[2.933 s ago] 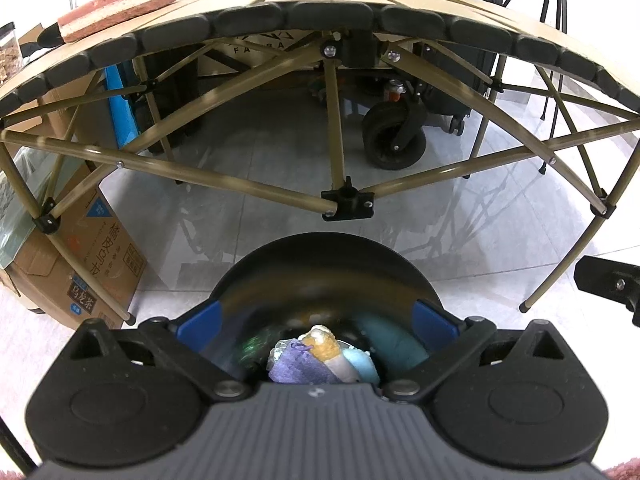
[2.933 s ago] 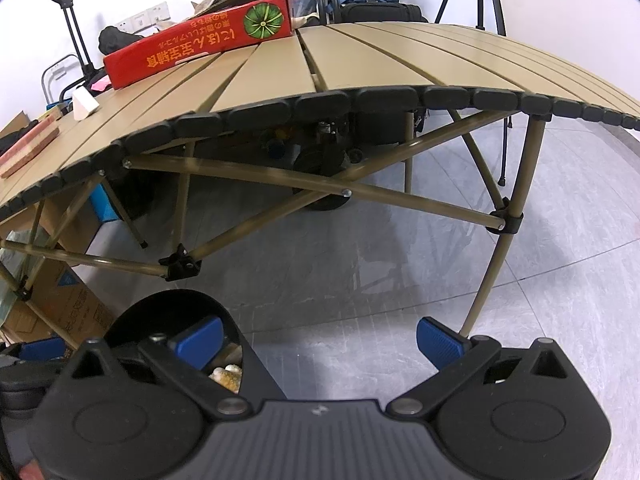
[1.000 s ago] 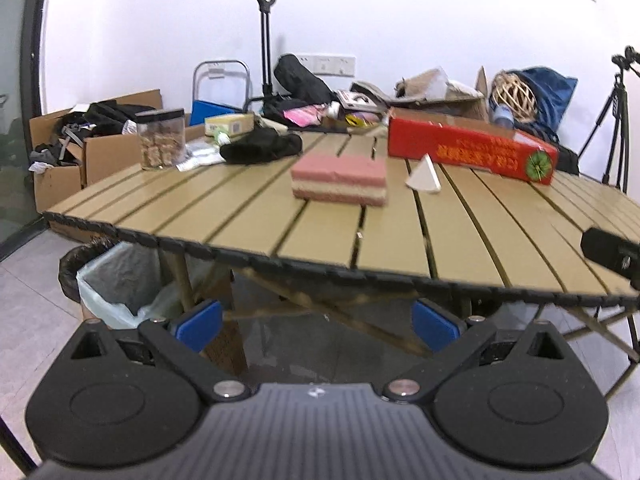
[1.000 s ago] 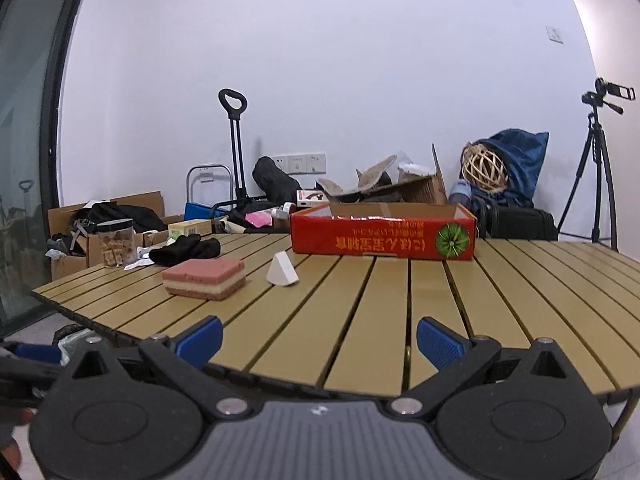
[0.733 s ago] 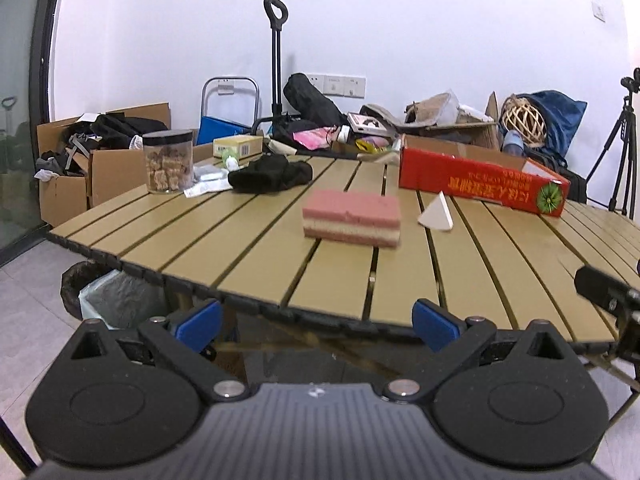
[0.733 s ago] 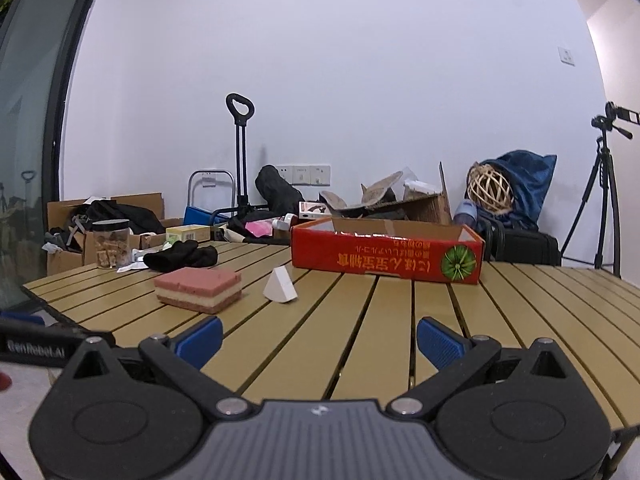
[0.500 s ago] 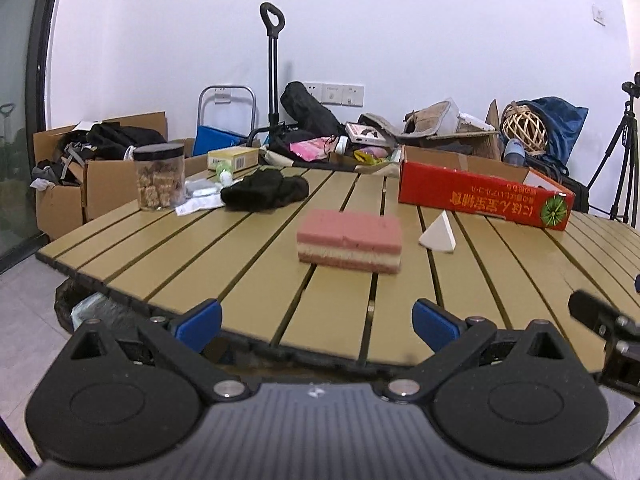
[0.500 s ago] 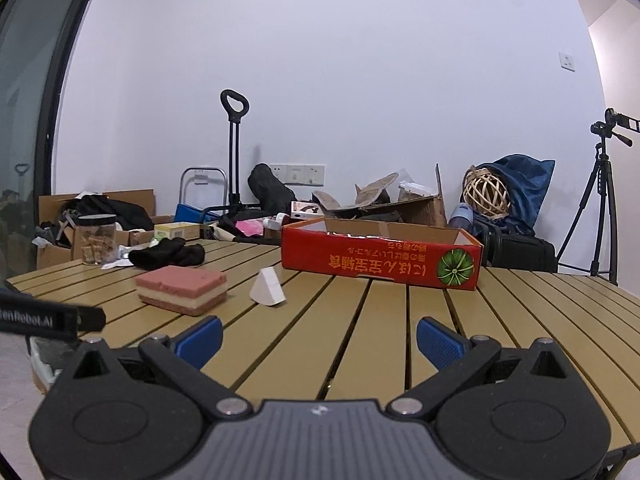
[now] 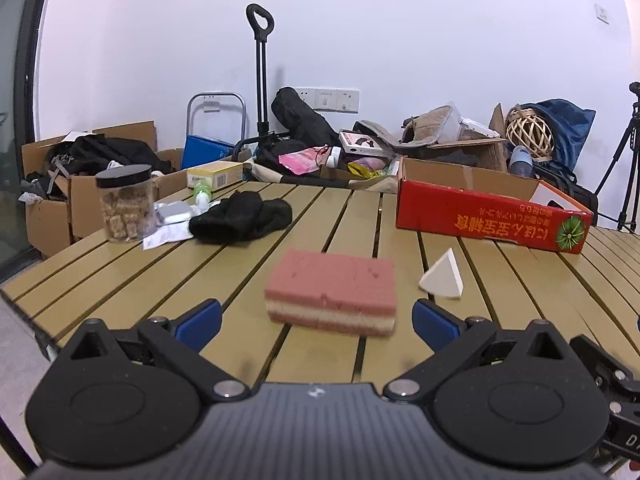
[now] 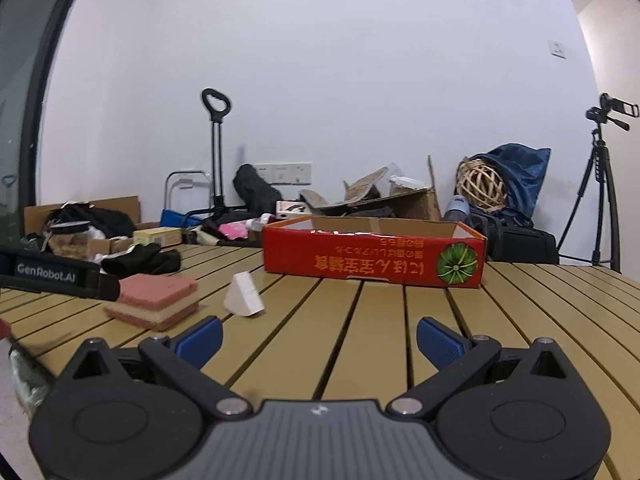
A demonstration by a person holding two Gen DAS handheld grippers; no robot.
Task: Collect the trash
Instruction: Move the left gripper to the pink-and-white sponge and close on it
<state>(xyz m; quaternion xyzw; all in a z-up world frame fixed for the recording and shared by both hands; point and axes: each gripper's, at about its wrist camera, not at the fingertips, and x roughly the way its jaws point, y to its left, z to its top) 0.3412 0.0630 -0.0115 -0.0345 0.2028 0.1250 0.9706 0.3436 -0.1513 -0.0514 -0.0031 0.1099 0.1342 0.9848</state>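
A pink and cream layered sponge (image 9: 332,296) lies on the slatted tan table (image 9: 160,264), straight ahead of my left gripper (image 9: 316,322), which is open and empty just short of it. A white wedge-shaped piece (image 9: 442,274) lies to the sponge's right. In the right wrist view the sponge (image 10: 156,300) and the wedge (image 10: 243,296) lie ahead to the left. My right gripper (image 10: 318,338) is open and empty above the table. The left gripper's body (image 10: 56,274) shows at the left edge.
A red open carton (image 9: 488,216) stands at the back right of the table and also shows in the right wrist view (image 10: 376,258). A black cloth (image 9: 240,218), a jar of brown cubes (image 9: 124,202) and papers lie at the back left. Boxes and bags stand behind.
Both grippers have risen from under the table, over the trash bin, to table-top height and moved forward over the near edge toward the sponge. Both stay open and empty.
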